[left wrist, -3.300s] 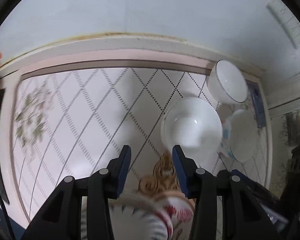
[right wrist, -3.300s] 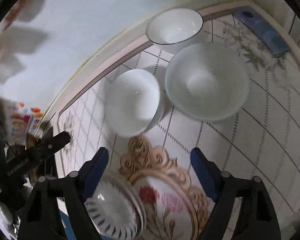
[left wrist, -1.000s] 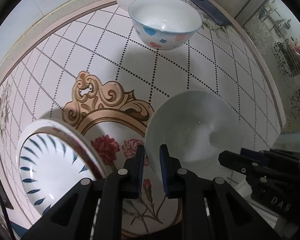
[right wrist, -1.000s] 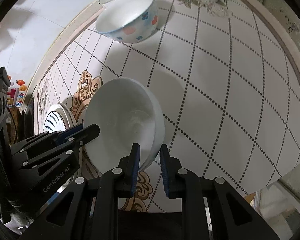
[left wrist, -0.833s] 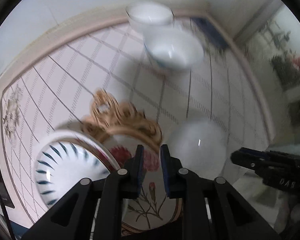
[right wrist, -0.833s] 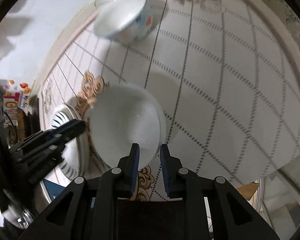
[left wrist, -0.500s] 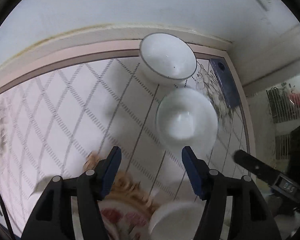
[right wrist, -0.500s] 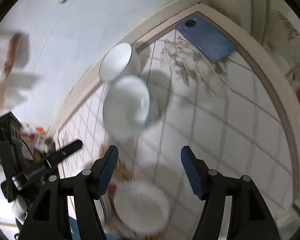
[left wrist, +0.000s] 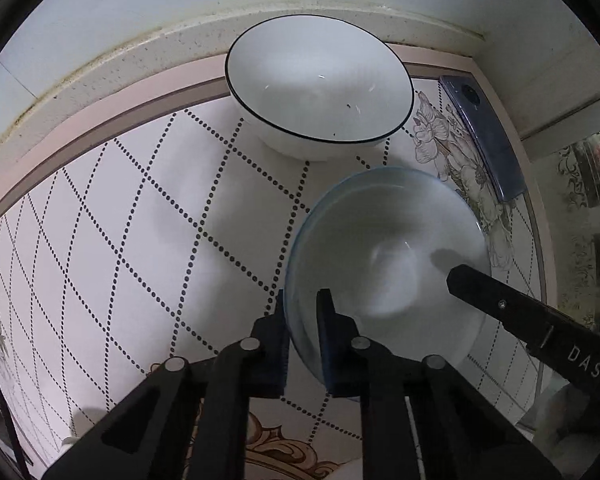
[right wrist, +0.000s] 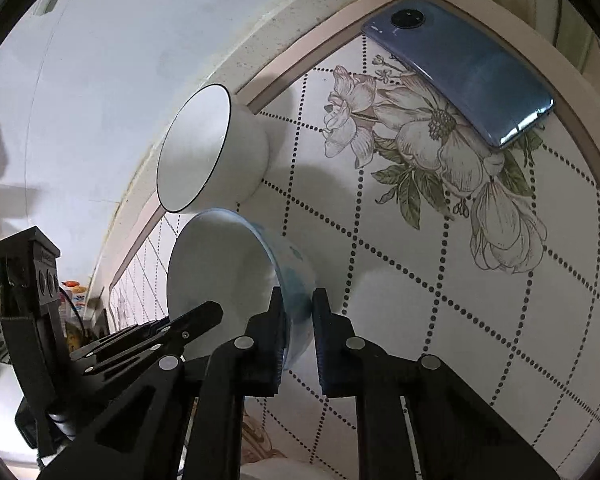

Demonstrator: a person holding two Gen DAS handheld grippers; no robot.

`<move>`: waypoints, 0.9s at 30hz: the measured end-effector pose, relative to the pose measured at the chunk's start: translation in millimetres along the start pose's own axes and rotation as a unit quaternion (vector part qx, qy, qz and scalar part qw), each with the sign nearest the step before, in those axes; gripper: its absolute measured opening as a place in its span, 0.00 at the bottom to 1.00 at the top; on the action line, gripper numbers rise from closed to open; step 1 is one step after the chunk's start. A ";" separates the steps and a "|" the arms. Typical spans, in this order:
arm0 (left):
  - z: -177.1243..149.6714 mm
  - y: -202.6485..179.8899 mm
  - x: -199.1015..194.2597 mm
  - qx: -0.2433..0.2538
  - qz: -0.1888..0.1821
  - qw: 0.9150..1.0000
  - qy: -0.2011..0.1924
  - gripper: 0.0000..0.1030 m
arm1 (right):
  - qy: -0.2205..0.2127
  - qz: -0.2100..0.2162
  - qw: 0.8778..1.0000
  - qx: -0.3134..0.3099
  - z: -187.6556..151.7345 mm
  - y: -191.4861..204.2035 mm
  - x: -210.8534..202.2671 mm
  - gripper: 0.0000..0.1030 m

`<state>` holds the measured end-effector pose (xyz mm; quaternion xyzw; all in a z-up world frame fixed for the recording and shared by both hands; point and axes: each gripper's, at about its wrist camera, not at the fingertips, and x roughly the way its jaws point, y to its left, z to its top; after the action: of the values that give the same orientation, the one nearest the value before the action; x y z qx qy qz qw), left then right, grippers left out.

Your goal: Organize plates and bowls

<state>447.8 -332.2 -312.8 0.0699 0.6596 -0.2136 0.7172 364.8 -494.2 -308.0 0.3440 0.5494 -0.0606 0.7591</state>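
A blue-rimmed patterned bowl [left wrist: 388,248] sits on the tiled table; it also shows in the right wrist view [right wrist: 227,276]. My left gripper [left wrist: 302,308] is shut on its near-left rim. My right gripper [right wrist: 297,308] is shut on the opposite rim, and its finger shows over the bowl in the left wrist view [left wrist: 500,304]. A white bowl with a thin black rim [left wrist: 320,84] stands just behind, by the wall; it also shows in the right wrist view [right wrist: 207,148].
A blue phone [right wrist: 464,68] lies face down at the table's far right corner, also visible in the left wrist view [left wrist: 480,132]. The wall runs along the back edge. A gold-bordered floral plate edge [left wrist: 283,452] lies near my left gripper.
Both grippers let go of the plain white bowl, opened, moved toward the back of the table and closed on the rim of the blue-rimmed bowl.
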 end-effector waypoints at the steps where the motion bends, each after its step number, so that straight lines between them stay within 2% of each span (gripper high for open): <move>1: -1.0 0.0 -0.2 0.001 0.001 1.000 -0.001 0.09 | -0.002 -0.005 1.000 -0.005 -1.3 2.8 0.2 0.13; 7: -1.9 -4.9 -17.2 0.014 -0.003 1.000 -0.016 0.09 | -0.008 -0.019 1.000 -0.020 -6.4 13.0 -0.5 0.12; 13: -18.9 -10.4 -60.5 0.027 -0.014 0.999 -0.037 0.09 | -0.027 -0.016 0.999 -0.027 -25.4 27.9 -32.1 0.12; 21: -78.1 -18.8 -112.7 0.057 -0.025 0.997 -0.049 0.09 | -0.040 -0.010 0.998 -0.046 -81.9 42.0 -97.1 0.12; 27: -126.6 -21.8 -111.6 0.064 -0.029 0.997 -0.031 0.09 | -0.022 -0.015 0.998 -0.053 -142.0 34.0 -119.9 0.12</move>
<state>318.8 -279.6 -215.2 0.0902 0.6235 -0.2782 0.7251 221.7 -419.2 -210.2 0.2935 0.5399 -0.0499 0.7873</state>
